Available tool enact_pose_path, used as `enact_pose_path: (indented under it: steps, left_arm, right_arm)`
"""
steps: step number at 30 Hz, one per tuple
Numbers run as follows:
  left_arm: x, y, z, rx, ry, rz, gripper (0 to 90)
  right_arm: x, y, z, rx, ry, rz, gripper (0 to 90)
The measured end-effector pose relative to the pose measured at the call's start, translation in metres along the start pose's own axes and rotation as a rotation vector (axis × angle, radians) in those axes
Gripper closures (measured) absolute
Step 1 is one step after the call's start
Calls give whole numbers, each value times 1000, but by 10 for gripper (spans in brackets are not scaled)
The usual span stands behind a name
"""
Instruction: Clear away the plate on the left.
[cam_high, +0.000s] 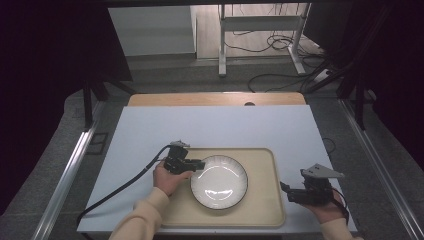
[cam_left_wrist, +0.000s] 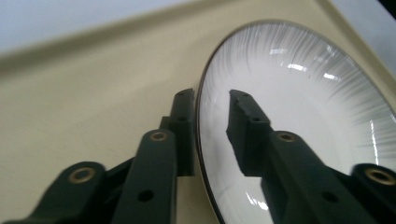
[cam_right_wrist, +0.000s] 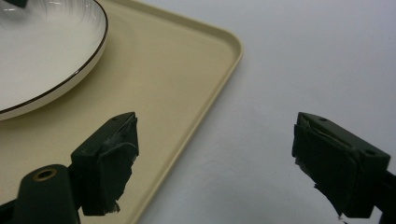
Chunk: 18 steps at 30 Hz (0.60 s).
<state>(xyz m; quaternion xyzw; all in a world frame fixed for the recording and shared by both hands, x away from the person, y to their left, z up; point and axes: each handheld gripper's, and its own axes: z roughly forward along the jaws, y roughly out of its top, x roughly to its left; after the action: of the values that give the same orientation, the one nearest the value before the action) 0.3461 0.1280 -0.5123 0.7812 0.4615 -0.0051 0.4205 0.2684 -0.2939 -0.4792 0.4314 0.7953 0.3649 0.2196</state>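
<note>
Straddling the rim of the plate (cam_high: 219, 181), the left gripper (cam_high: 199, 164) sits at the plate's left edge in the high view, w/ the person's left hand (cam_high: 167, 177) behind it & a black cable (cam_high: 120, 187) trailing off toward the bottom left. From the left gripper view, one jaw is outside the rim over the tray (cam_left_wrist: 93, 93), the other inside over the plate (cam_left_wrist: 303, 93); jaws are set narrow w/ the dark-lined rim between them, but whether the pads actually press the rim can't be told, a thin gap seems to show. Plate is white w/ fine ribbed lines & a thin dark edge, lying flat on the beige tray (cam_high: 265, 165), approx. centre-left of it. Tray rests on the pale sheet (cam_high: 210, 125) covering the table. Right gripper (cam_high: 286, 190) is at the tray's right edge near its near corner, held by the right hand (cam_high: 327, 207), grey three-cornered plate on top. In the right gripper view its jaws are spread wide, nothing between them: left jaw over the tray (cam_right_wrist: 154, 79), right jaw over the sheet (cam_right_wrist: 303, 60), the tray's raised edge running between. Plate (cam_right_wrist: 42, 51) shows top left there, well apart from those jaws.
</note>
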Motion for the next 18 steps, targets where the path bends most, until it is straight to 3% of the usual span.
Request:
enact_pose_path:
  steps: [1,3,4,6,8,11,14,16,18]
  left_arm:
    - [0,0,0,0,0,0,639]
    - [-2,4,-14,-41,41,18,544]
    - [-2,4,-14,-41,41,18,540]
    - [-6,5,-24,-79,86,49,513]
    - [-8,6,-31,-86,65,53,460]
    - [-9,5,-42,-89,70,60,435]
    - [-9,1,-58,-112,87,64,396]
    - [-11,-8,-78,-133,111,78,353]
    - [-10,-12,-85,-135,121,83,345]
  right_arm:
    - [0,0,0,0,0,0,150]
    - [0,1,1,-5,9,5,150]
    - [0,1,2,-5,10,2,150]
    - [0,2,3,-10,15,-3,149]
    - [0,2,3,-18,21,-3,149]
    - [0,2,3,-22,23,-6,149]
    - [0,1,1,-25,17,-6,149]
    - [1,1,0,-27,15,-5,149]
    - [2,1,0,-28,14,-6,149]
